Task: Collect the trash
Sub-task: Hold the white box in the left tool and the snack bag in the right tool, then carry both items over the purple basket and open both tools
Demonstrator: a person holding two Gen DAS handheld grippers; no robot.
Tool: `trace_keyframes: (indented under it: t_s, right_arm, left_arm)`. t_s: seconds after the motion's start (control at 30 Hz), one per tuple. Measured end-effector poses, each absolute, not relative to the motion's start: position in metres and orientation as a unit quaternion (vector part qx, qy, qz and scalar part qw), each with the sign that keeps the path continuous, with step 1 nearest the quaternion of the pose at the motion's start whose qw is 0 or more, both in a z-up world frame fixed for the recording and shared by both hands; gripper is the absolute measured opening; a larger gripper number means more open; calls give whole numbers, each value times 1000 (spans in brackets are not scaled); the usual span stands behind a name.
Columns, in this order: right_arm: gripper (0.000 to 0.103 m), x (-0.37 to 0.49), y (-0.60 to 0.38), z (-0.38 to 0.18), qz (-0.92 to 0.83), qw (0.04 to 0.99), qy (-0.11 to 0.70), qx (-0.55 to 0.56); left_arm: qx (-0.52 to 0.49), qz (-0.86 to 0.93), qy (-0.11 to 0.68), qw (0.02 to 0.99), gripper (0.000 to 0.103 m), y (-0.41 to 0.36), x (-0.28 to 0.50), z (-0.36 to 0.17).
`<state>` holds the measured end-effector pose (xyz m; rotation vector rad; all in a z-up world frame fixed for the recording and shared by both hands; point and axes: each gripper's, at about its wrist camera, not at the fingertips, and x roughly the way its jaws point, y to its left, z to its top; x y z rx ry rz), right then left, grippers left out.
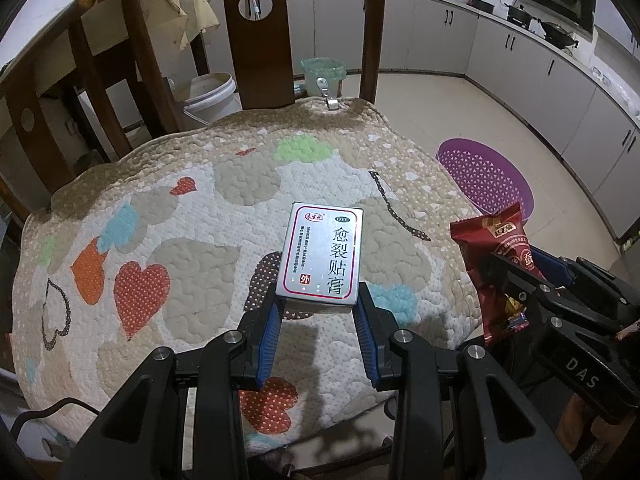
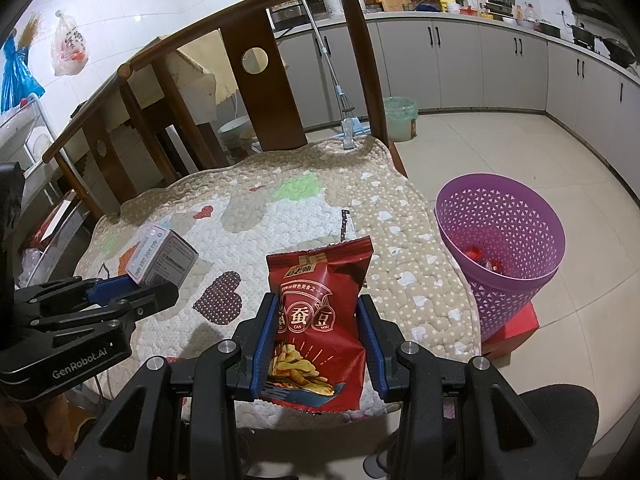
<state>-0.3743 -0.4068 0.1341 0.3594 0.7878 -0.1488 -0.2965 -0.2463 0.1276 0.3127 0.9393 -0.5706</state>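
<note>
While the left gripper (image 1: 318, 312) clamps the stiff, light medicine box (image 1: 322, 258) by its near end above the cushion (image 1: 192, 208), the right gripper (image 2: 318, 334) pinches the crinkly snack bag (image 2: 318, 320) mid-body, near the purple basket (image 2: 500, 240).

A silver medicine box (image 1: 322, 258) with a red-lined label and large dark Chinese print is lifted just above the heart-patterned quilted cushion (image 1: 192, 216), its near end pinched between blue pads. A crinkled red snack bag (image 2: 318, 320) printed with fried beans stands upright, squeezed at its middle, its torn top edge open. A purple perforated basket (image 2: 502, 248) stands on the floor beside the chair, red wrappers at its bottom.
</note>
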Motion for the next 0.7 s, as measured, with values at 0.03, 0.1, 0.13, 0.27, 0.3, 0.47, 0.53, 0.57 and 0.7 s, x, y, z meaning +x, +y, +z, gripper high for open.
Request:
trace_keyframes:
  t_s: [0.03, 0.1, 0.13, 0.27, 0.3, 0.47, 0.53, 0.57, 0.7]
  right_arm:
    - [43, -375, -407, 134, -73, 905, 382, 175]
    - [43, -375, -410, 132, -74, 904, 382, 178]
    - [43, -375, -411, 132, -75, 903, 382, 180]
    - [43, -375, -419, 126, -79, 900, 385, 190]
    - [43, -374, -421, 124, -80, 898, 386, 194]
    - [43, -373, -432, 115, -85, 893, 390, 208]
    - [43, -373, -437, 111, -88, 891, 391, 215]
    - [43, -373, -440, 109, -90, 889, 392, 218]
    - [43, -373, -454, 103, -102, 885, 392, 230]
  left_arm:
    - [149, -271, 447, 839, 34, -247, -296, 126]
    - [152, -271, 452, 836, 34, -251, -295, 123]
    - [154, -271, 454, 835, 34, -252, -294, 121]
    - [162, -271, 462, 829, 34, -259, -291, 114]
    - [165, -271, 464, 827, 34, -261, -290, 112]
    - [176, -270, 472, 820, 34, -271, -286, 104]
    - [182, -271, 475, 817, 34, -276, -284, 100]
    - [185, -271, 476, 816, 34, -278, -284, 99]
    - [201, -276, 478, 810, 34, -291, -281, 93]
